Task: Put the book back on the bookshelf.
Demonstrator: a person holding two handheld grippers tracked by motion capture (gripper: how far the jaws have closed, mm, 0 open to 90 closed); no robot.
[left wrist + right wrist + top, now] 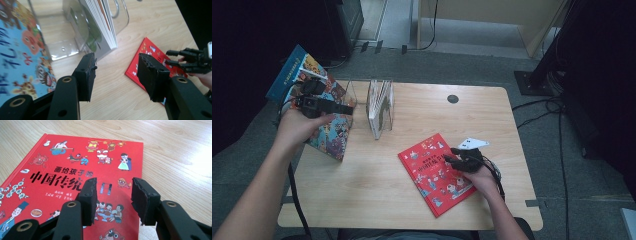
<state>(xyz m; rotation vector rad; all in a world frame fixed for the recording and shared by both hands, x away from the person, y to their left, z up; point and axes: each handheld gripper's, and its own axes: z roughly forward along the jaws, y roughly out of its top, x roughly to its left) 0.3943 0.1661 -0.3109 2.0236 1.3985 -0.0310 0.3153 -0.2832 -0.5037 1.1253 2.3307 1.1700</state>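
Books being filed into a clear rack (381, 107): several are stood in it, a blue book (319, 107) is leaned beside the open left hand-held gripper (348, 109), and a red book (436, 172) is left flat on the bench (492, 120) under the open, empty right hand-held gripper (448, 156).

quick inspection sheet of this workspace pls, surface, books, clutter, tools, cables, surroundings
surface: wooden table, round black plug near the far edge
job's things: red book lying flat; blue book standing tilted at the left edge; clear rack holding thin books upright
clutter: nothing seen
grippers: left tool open, nothing between its jaws, beside the blue book; right tool open over the red book
cables: black cable trailing from the left tool; more on the floor at right
surroundings: grey carpet floor, dark stands
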